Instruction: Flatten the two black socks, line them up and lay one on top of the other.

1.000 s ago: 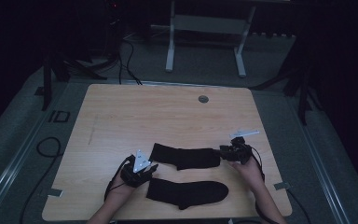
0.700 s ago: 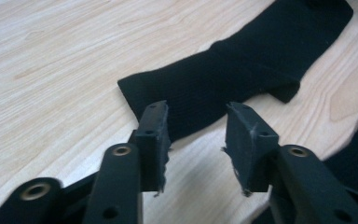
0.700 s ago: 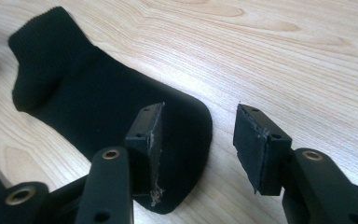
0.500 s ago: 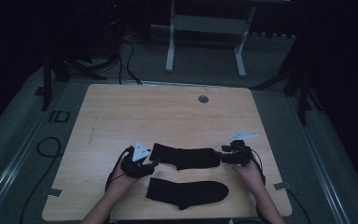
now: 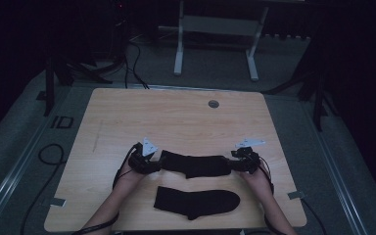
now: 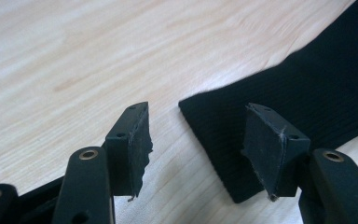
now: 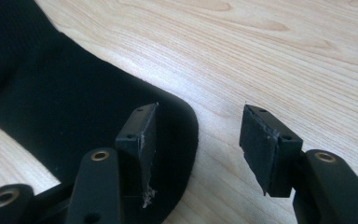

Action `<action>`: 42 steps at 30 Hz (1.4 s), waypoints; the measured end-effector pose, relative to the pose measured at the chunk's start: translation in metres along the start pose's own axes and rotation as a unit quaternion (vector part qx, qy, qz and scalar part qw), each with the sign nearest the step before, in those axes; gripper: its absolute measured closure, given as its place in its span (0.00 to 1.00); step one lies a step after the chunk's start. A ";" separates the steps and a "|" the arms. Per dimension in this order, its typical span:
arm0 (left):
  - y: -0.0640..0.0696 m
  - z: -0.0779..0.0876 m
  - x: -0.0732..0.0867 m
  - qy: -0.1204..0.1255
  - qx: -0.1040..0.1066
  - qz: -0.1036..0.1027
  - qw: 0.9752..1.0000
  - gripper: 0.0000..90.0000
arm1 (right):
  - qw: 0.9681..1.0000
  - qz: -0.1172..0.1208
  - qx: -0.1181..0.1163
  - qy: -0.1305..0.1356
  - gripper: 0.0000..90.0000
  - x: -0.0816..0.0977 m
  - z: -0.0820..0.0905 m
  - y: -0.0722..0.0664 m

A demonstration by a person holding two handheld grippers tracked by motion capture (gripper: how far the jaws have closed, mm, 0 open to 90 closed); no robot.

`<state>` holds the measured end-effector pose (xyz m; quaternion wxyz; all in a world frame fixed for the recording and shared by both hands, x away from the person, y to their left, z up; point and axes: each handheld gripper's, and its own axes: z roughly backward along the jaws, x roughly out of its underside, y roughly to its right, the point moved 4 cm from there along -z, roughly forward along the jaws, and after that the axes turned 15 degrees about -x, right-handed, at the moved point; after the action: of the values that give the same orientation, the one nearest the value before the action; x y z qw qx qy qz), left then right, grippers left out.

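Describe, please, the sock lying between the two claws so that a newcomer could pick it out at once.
Start at the light wooden table and look to its near half, where two black socks lie flat. The one meant is the farther sock, stretched sideways between the left claw and the right claw. The nearer sock lies alone, closer to the person's edge.

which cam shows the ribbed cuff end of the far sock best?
Left gripper view: the cuff lies flat between the open left tool, ribbing sharp. High view shows the far sock whole but small and dark. Right gripper view shows its rounded toe end.
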<state>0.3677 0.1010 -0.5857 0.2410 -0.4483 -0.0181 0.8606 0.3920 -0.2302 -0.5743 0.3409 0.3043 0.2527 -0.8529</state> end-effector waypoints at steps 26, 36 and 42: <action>0.019 -0.011 -0.006 -0.036 0.036 -0.027 0.998 0.91 | 0.998 0.043 -0.003 -0.037 0.95 0.002 -0.017 -0.013; 0.017 0.004 -0.009 -0.005 0.049 0.012 0.999 0.95 | 0.999 0.046 -0.006 -0.009 0.96 -0.005 0.000 -0.015; 0.019 0.029 -0.022 0.021 0.056 0.006 0.998 0.95 | 0.998 0.058 -0.009 0.006 0.96 -0.011 0.016 -0.025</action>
<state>0.3480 0.0799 -0.5557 0.2612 -0.4526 0.0376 0.8517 0.3745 -0.2201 -0.5505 0.3911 0.3209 0.2440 -0.8274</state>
